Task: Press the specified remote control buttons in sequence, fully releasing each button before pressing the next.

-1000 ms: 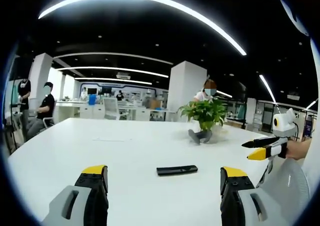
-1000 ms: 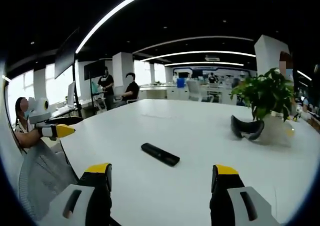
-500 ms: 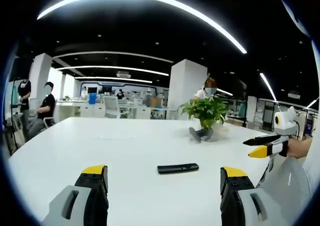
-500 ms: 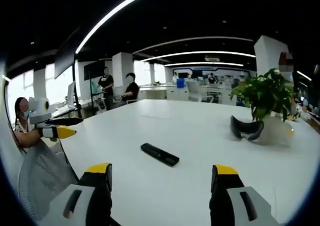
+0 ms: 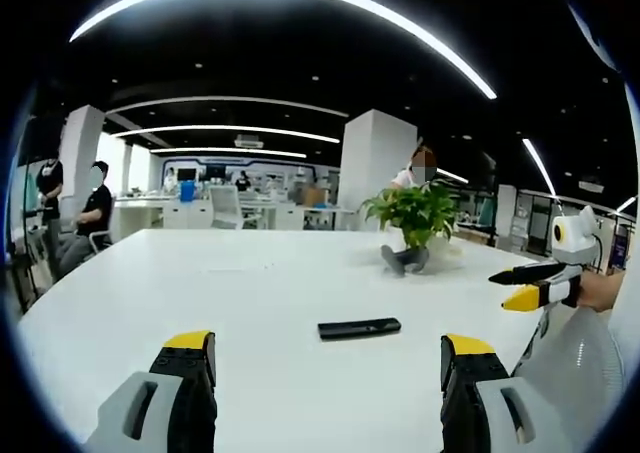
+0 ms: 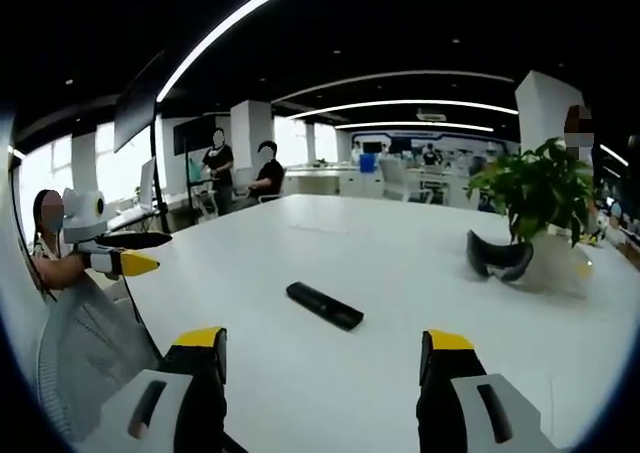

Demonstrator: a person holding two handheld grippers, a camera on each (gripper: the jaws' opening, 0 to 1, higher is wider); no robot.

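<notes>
Black remote [image 5: 359, 328] lies flat on the white table [image 5: 250, 293], ahead between both grippers' wide-apart jaws, buttons up for pressing; neither touches it yet.

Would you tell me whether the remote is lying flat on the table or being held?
Lying flat. The remote rests on the white table, and both the left gripper and right gripper are open, well short of it.

White table [image 5: 150, 303], potted plant [image 6: 540, 198], seated person [image 5: 90, 218], white pillar [image 5: 375, 163]
</notes>
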